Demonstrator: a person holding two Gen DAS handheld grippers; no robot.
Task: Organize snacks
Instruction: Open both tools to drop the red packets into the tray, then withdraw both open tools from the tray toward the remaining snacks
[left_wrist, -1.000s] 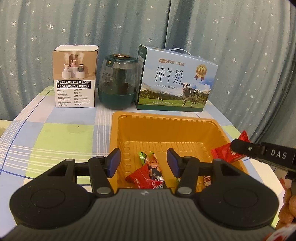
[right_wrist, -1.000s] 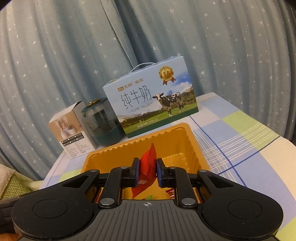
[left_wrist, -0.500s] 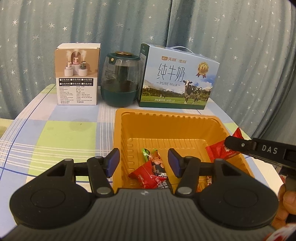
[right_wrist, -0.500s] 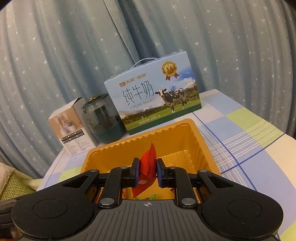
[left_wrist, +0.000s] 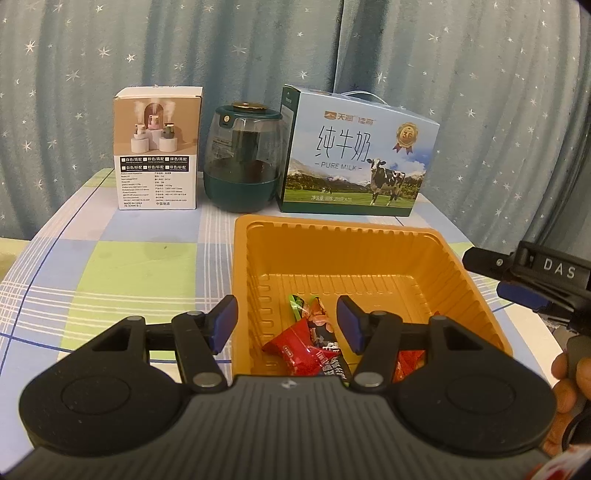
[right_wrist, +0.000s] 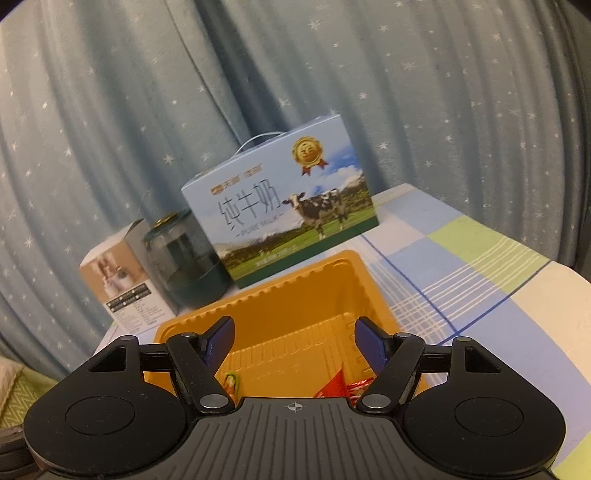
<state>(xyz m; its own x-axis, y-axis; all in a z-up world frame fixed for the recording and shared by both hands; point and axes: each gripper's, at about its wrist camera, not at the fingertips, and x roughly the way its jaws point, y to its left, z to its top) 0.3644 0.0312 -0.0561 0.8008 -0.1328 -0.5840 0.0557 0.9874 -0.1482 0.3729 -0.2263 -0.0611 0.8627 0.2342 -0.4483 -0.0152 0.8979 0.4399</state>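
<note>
On the checked tablecloth (left_wrist: 110, 266), in front of a star-dotted curtain, a pure milk carton (left_wrist: 354, 158) stands far right, with a dark green lidded jar (left_wrist: 242, 162) and a humidifier box (left_wrist: 159, 147) to its left. Near them sits the orange plastic tray (left_wrist: 369, 251), holding the snacks. The right gripper (right_wrist: 293, 343) hangs over the tray's near right part; its jaws have just been opening and stand released with nothing between them, and a red snack packet (right_wrist: 332, 384) lies in the tray just below. The left gripper (left_wrist: 286, 325) hovers at the tray's near edge, jaws half apart and empty, above a red wrapped candy (left_wrist: 295, 347), a dark packet (left_wrist: 328, 354) and a green-ended sweet (left_wrist: 301, 304). These wrappers look light, crinkly and slippery, so pinching a flat sealed end should hold better than squeezing the middle.
</note>
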